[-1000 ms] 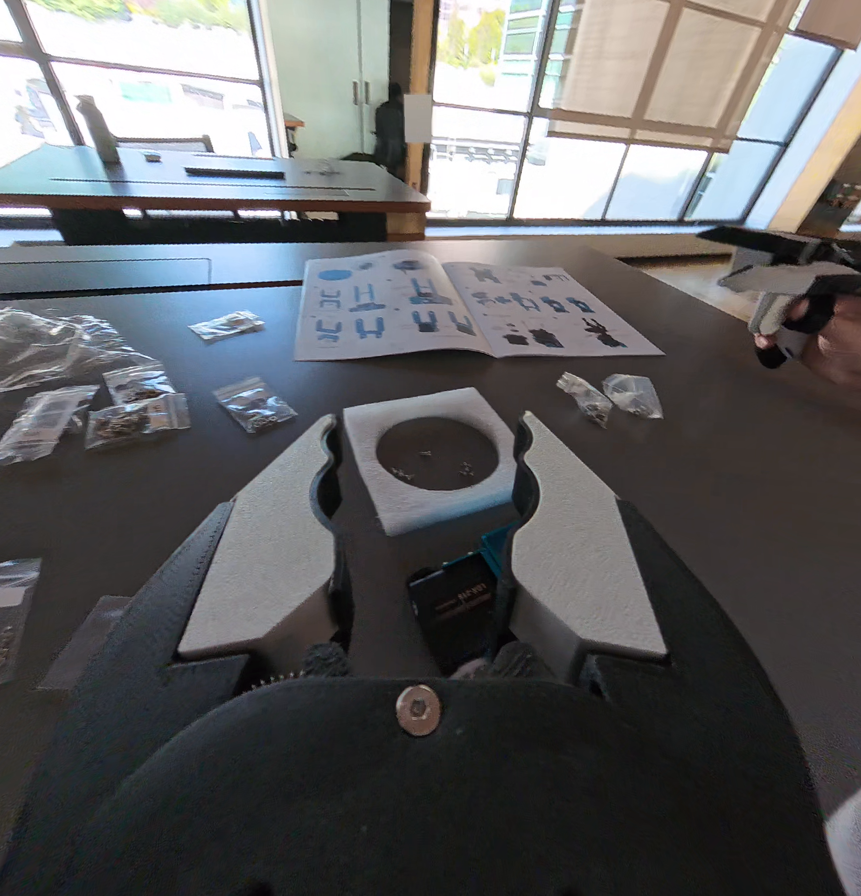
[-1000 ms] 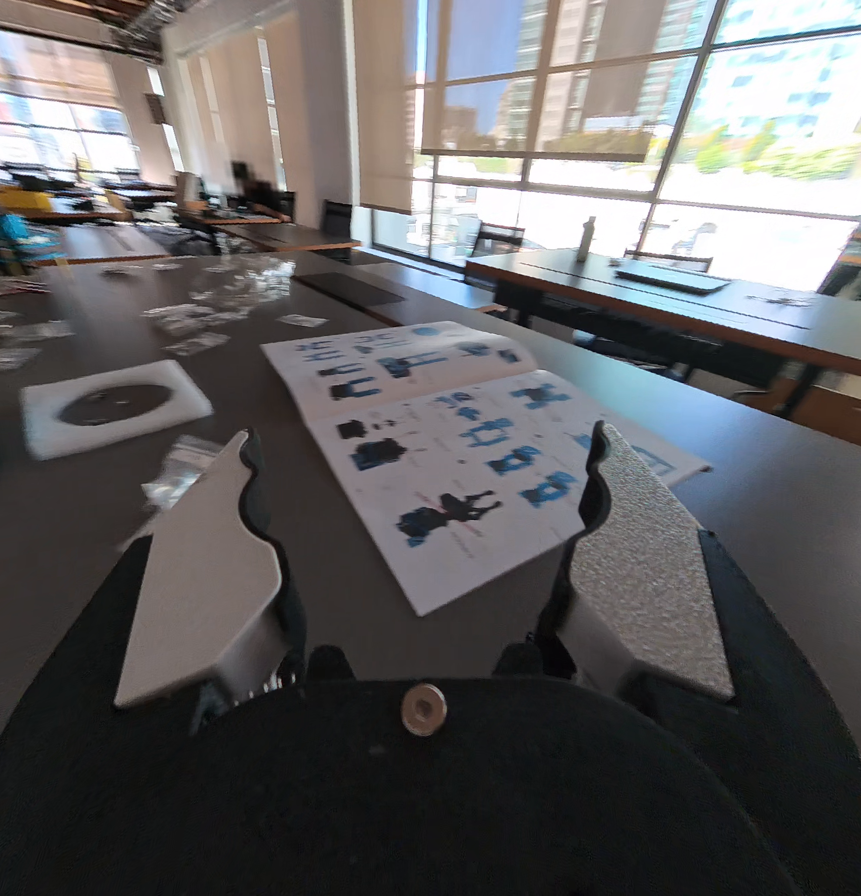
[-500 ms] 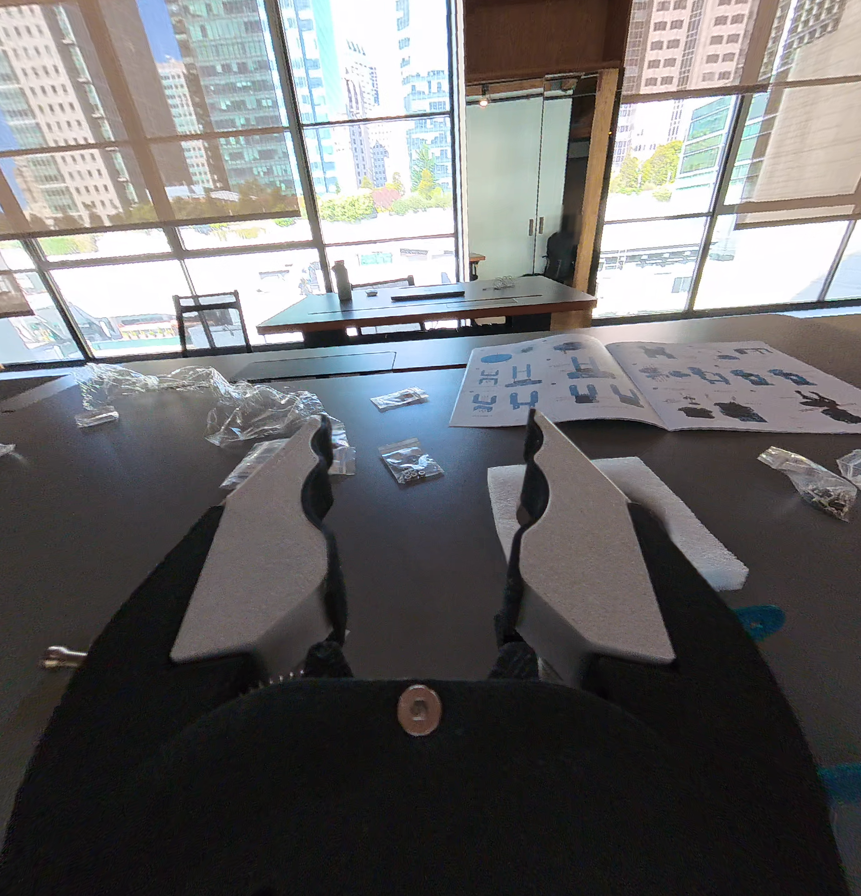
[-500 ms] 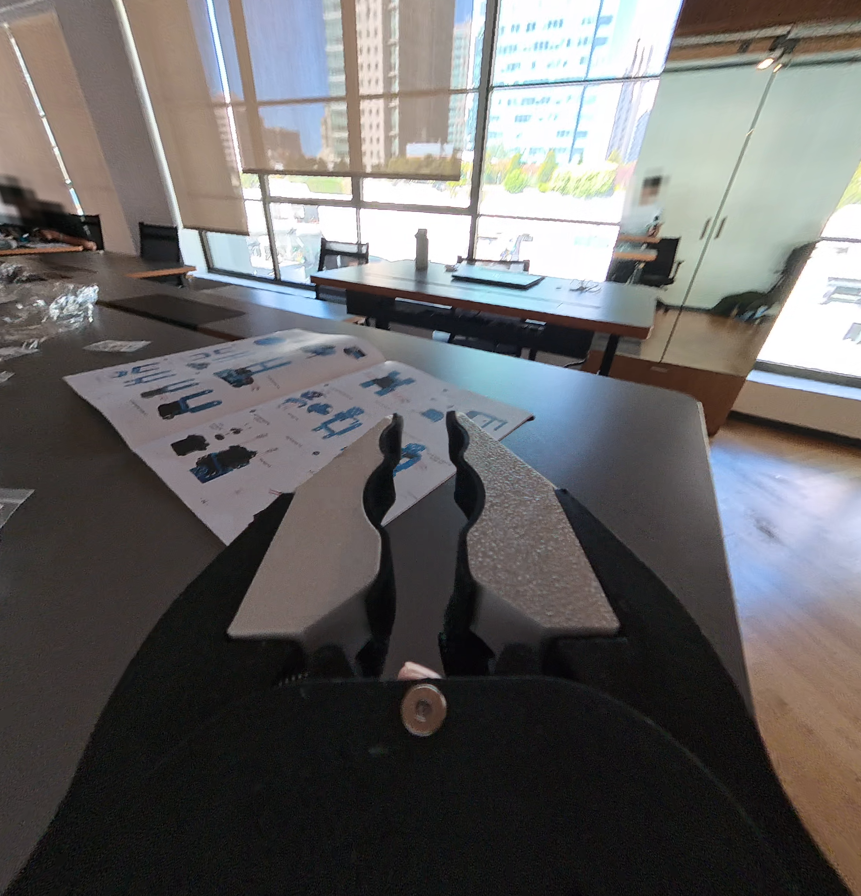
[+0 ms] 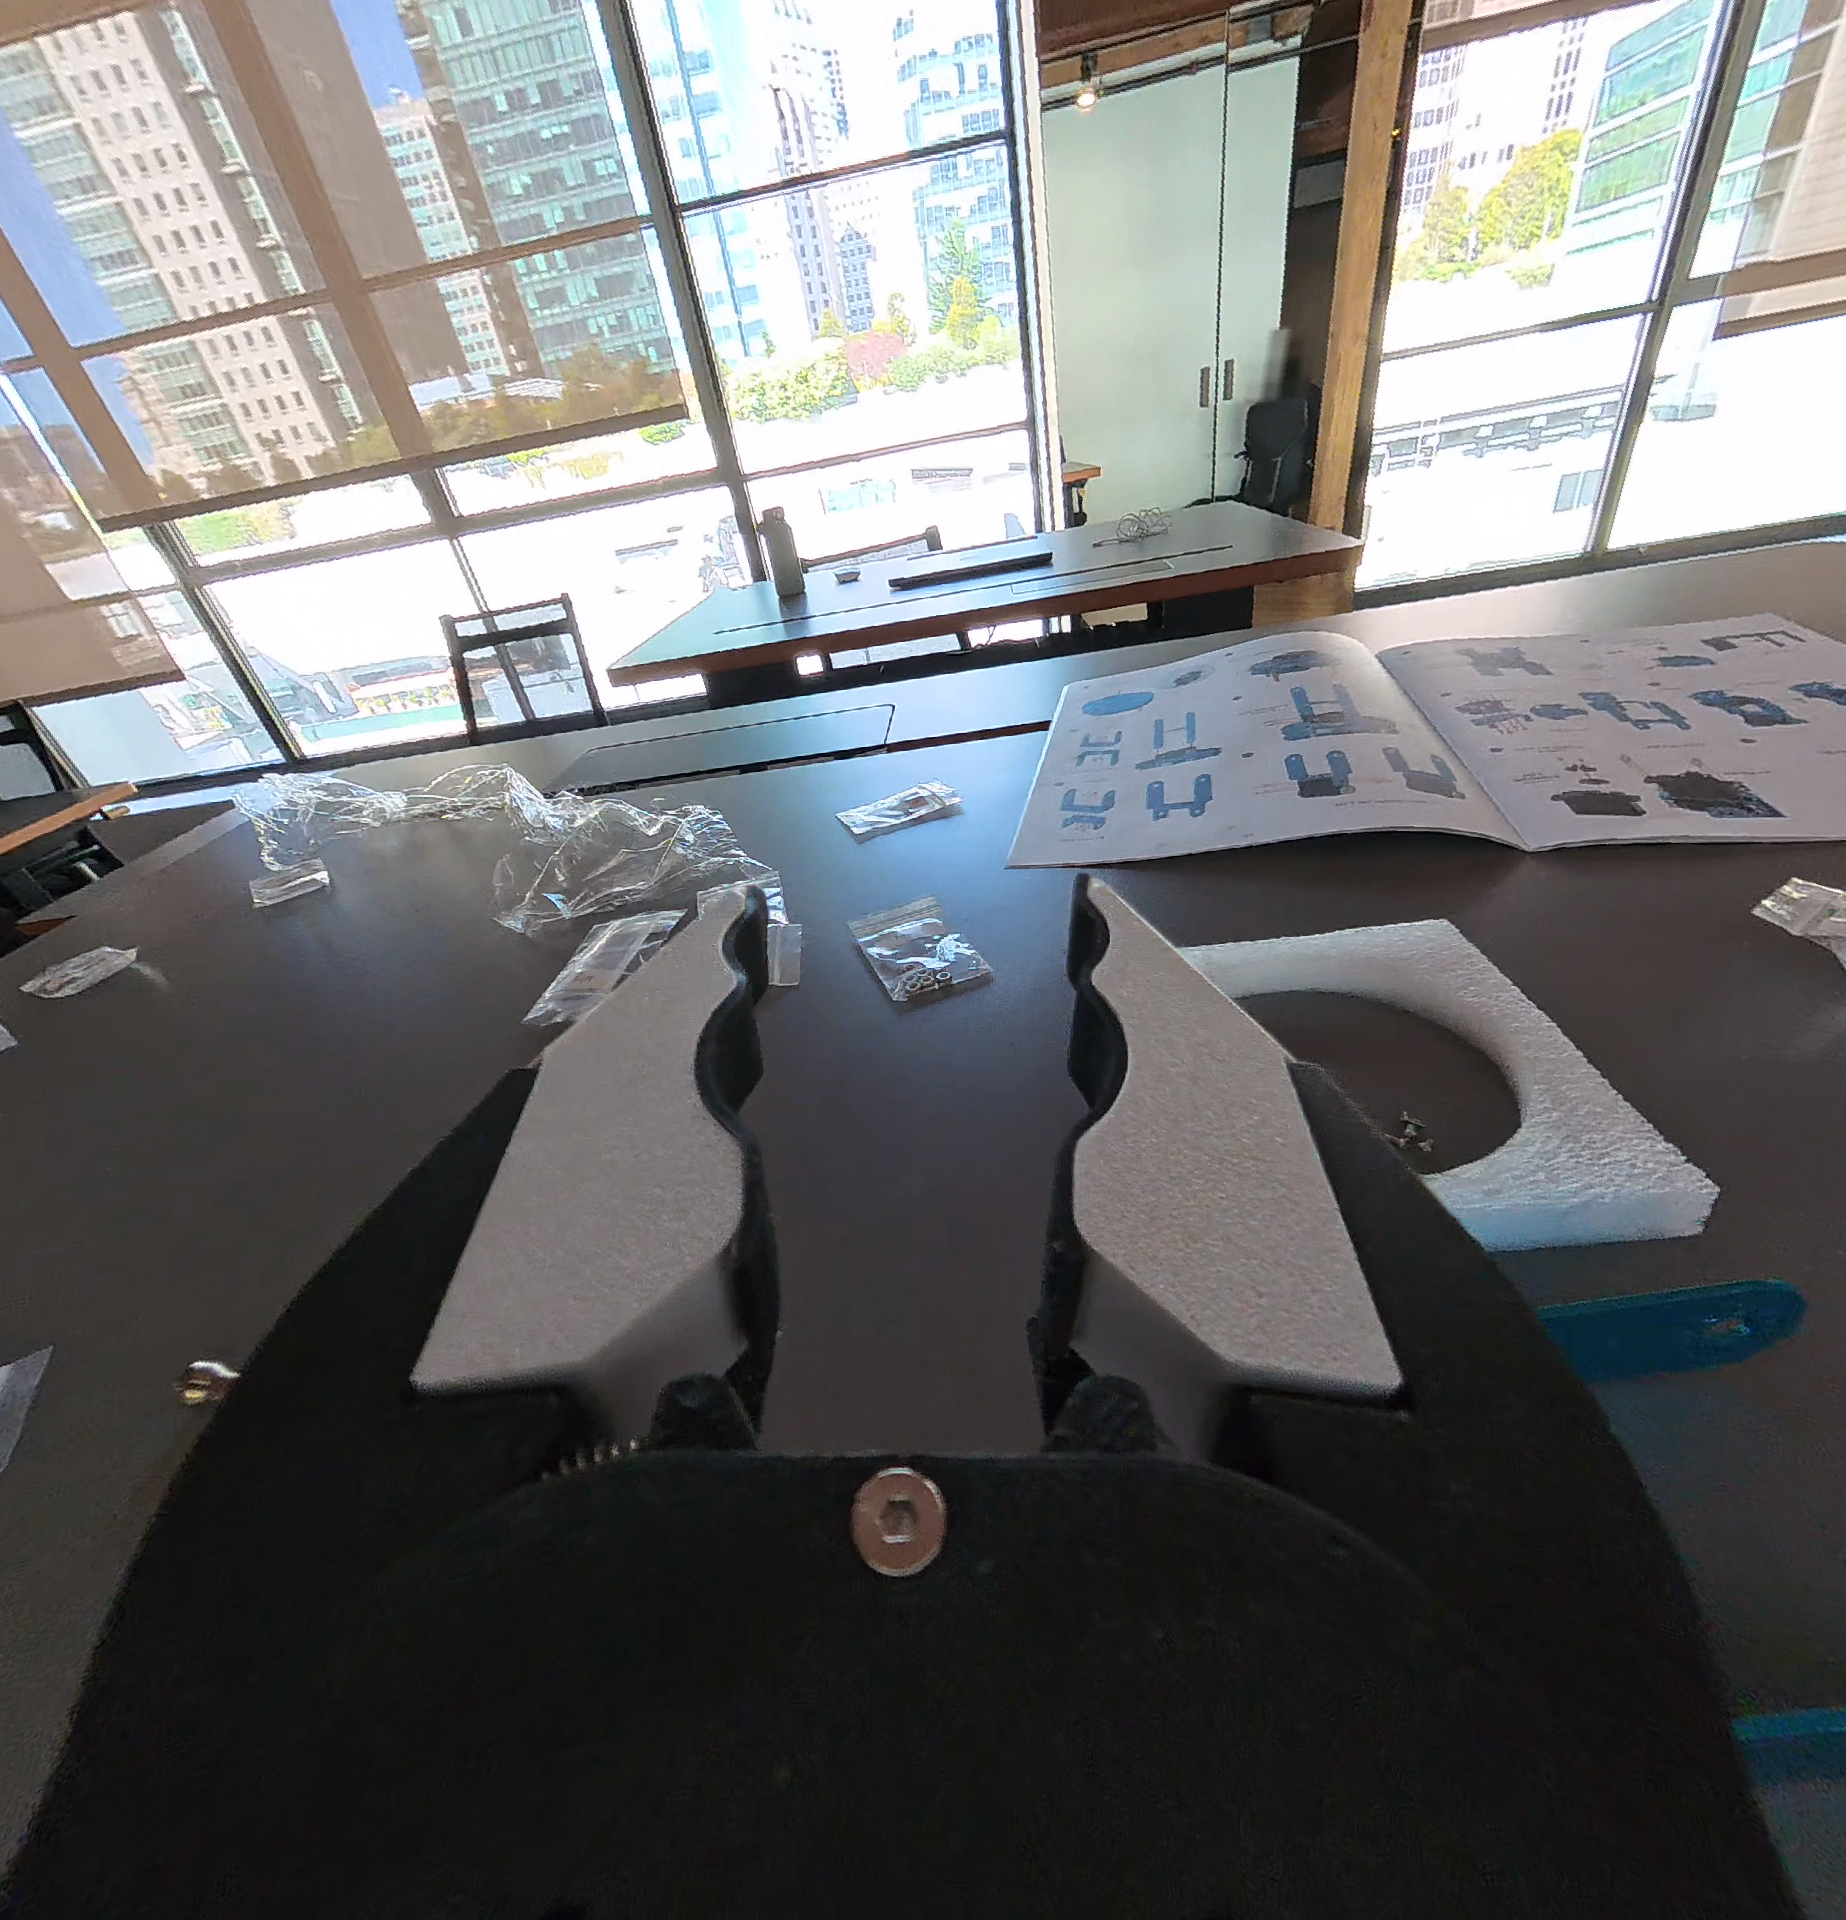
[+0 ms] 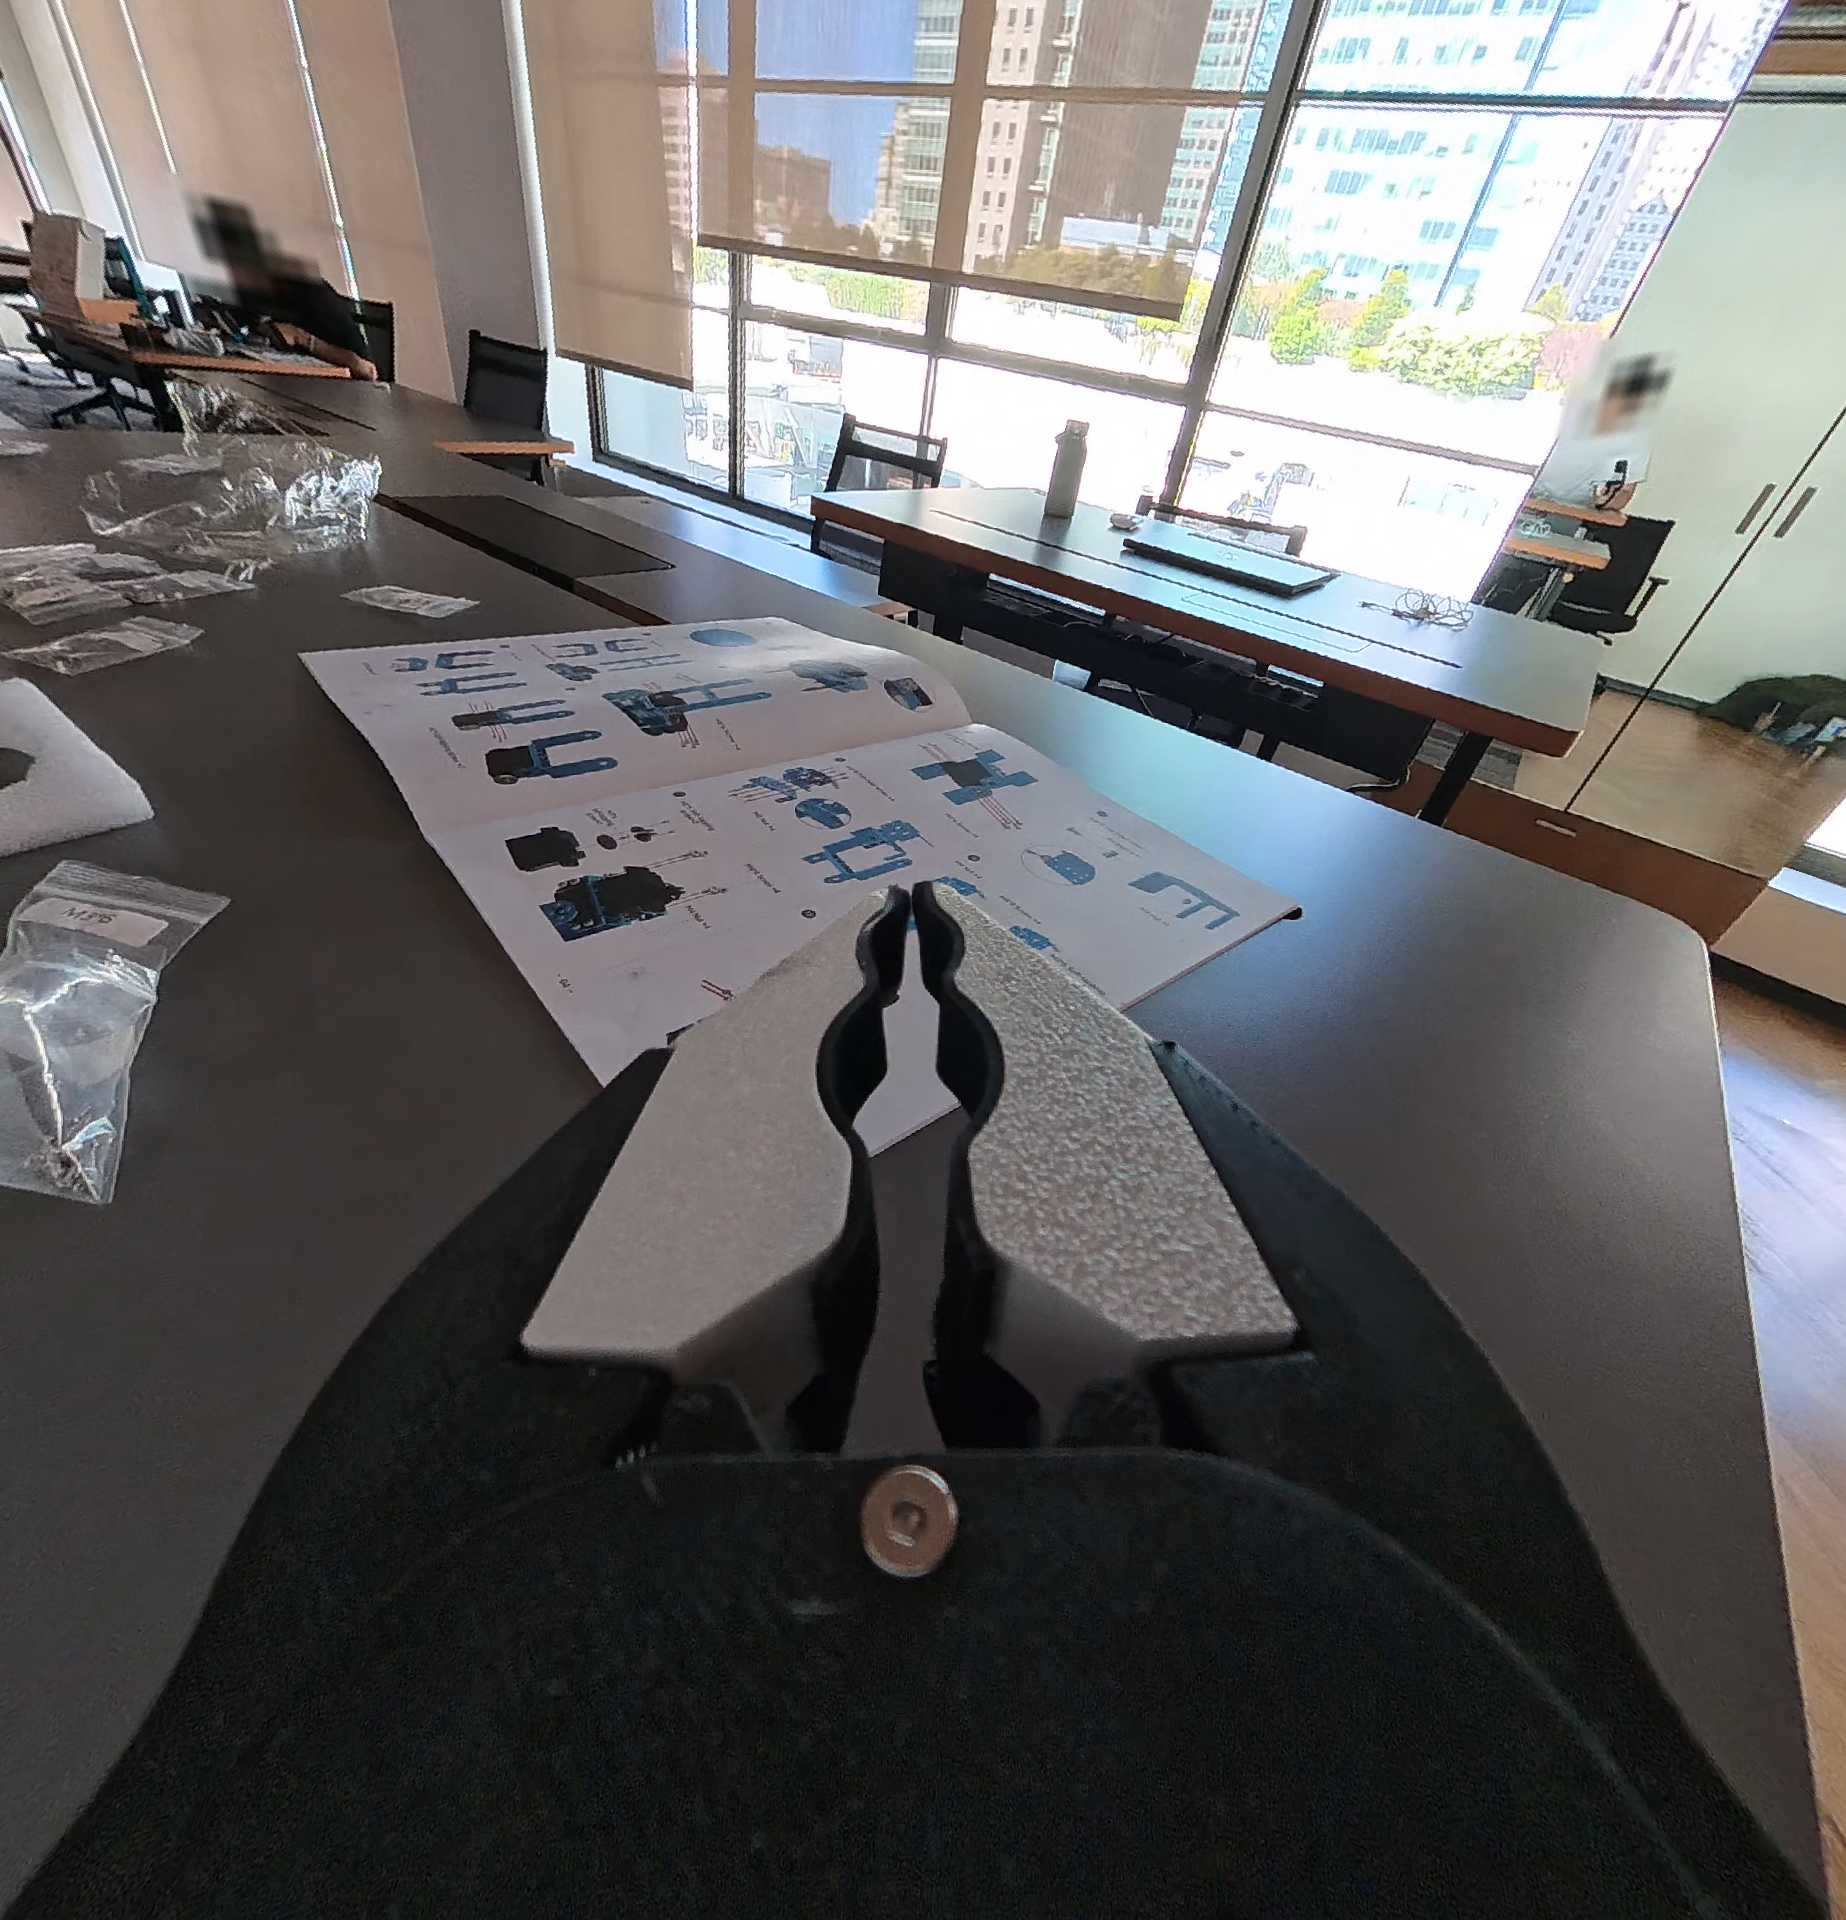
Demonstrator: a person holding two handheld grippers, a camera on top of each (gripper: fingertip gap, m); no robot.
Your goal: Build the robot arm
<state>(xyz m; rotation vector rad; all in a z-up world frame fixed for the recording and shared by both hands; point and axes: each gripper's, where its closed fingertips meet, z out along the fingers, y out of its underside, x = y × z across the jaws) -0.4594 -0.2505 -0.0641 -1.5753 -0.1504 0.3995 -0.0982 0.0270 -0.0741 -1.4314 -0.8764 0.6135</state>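
Note:
My left gripper (image 5: 914, 920) is open and empty above the dark table (image 5: 275, 1091). A small clear bag of metal parts (image 5: 924, 961) lies just beyond its fingertips. A white foam square with a round hole (image 5: 1501, 1049) lies to its right, with tiny screws (image 5: 1412, 1127) in the hole and a blue flat part (image 5: 1677, 1340) in front of it. My right gripper (image 6: 911, 902) is shut and empty, over the near edge of an open instruction booklet (image 6: 690, 790), which also shows in the left wrist view (image 5: 1418, 738). A clear bag of screws (image 6: 57, 1029) lies to its left.
Crumpled clear plastic (image 5: 503, 821) and several small clear bags (image 5: 898, 805) lie at the back left of the table. The table's right edge (image 6: 1729, 1143) drops to a wooden floor. Another desk (image 6: 1262, 613) with a bottle and a laptop stands by the windows. A person sits far off.
The left gripper has lifted and swung left, off the foam square and the dark part between its fingers. The right gripper has gone from wide open to shut and turned right over the booklet.

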